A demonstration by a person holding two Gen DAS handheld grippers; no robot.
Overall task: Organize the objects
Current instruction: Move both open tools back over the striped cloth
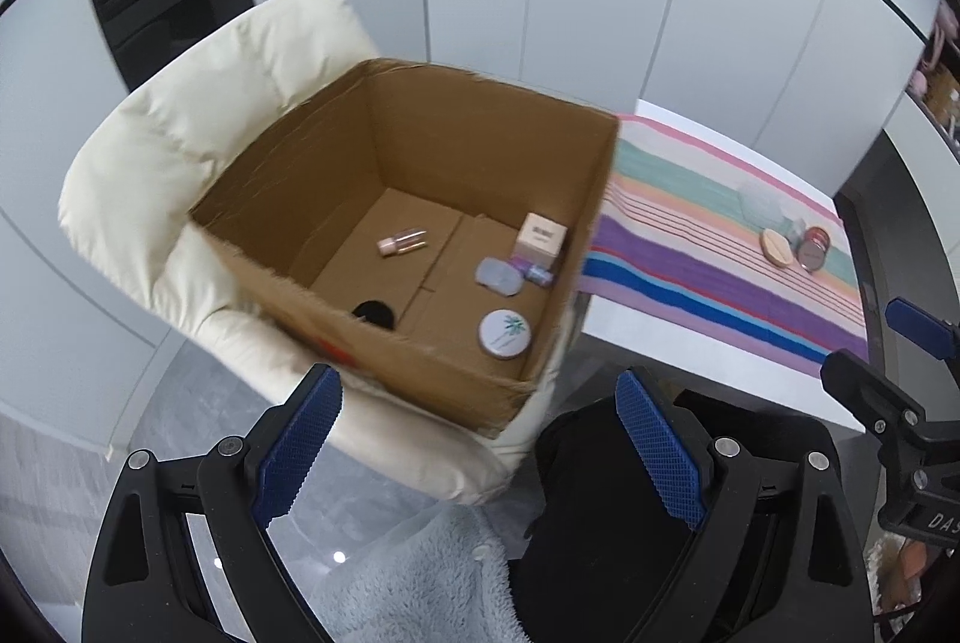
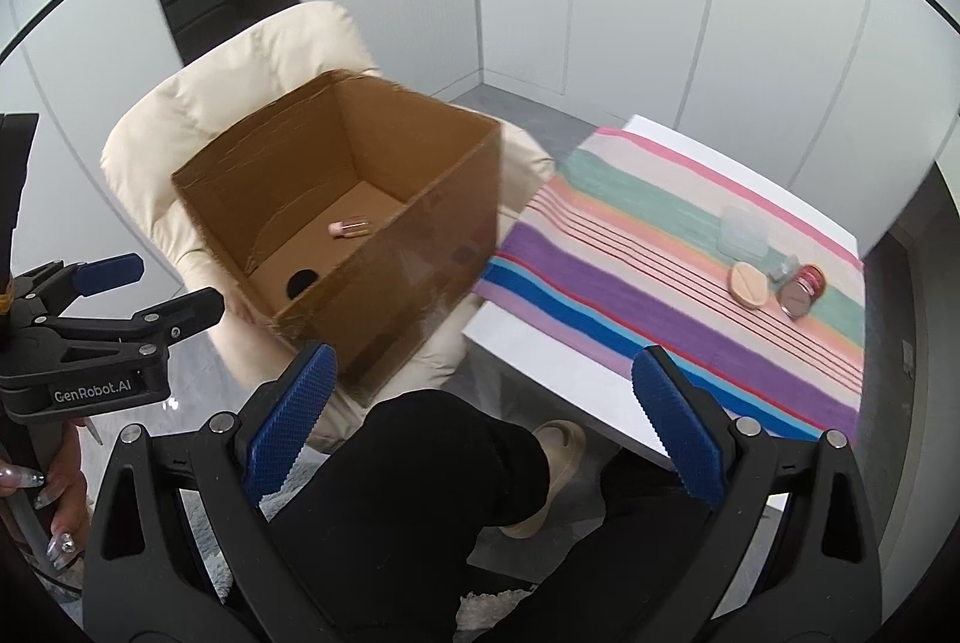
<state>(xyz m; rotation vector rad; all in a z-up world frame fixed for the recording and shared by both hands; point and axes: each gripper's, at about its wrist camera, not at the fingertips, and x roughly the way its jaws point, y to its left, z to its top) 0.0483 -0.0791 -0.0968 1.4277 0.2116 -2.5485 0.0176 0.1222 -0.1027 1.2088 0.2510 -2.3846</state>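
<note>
An open cardboard box point(image 1: 288, 181) sits on a cream chair point(image 1: 180, 127). Inside lie a small pink bottle point(image 1: 401, 242), a beige cube box point(image 1: 542, 236), a bluish case point(image 1: 498, 276), a round white tin point(image 1: 505, 333) and a black round item point(image 1: 373, 313). On the striped cloth point(image 2: 600, 277) lie a clear container point(image 2: 744, 230), a beige puff point(image 2: 748, 286) and a red-capped jar point(image 2: 801, 290). My left gripper point(image 1: 480, 403) is open and empty, above the box's near edge. My right gripper point(image 2: 486, 385) is open and empty, between box point(image 2: 384, 283) and table.
The white table point(image 2: 540, 367) stands right of the chair. The person's black-clad legs point(image 2: 420, 493) and a beige slipper point(image 2: 558, 457) are below the grippers. A fluffy grey rug point(image 1: 420, 583) covers the floor. White wall panels and a dark doorway stand behind.
</note>
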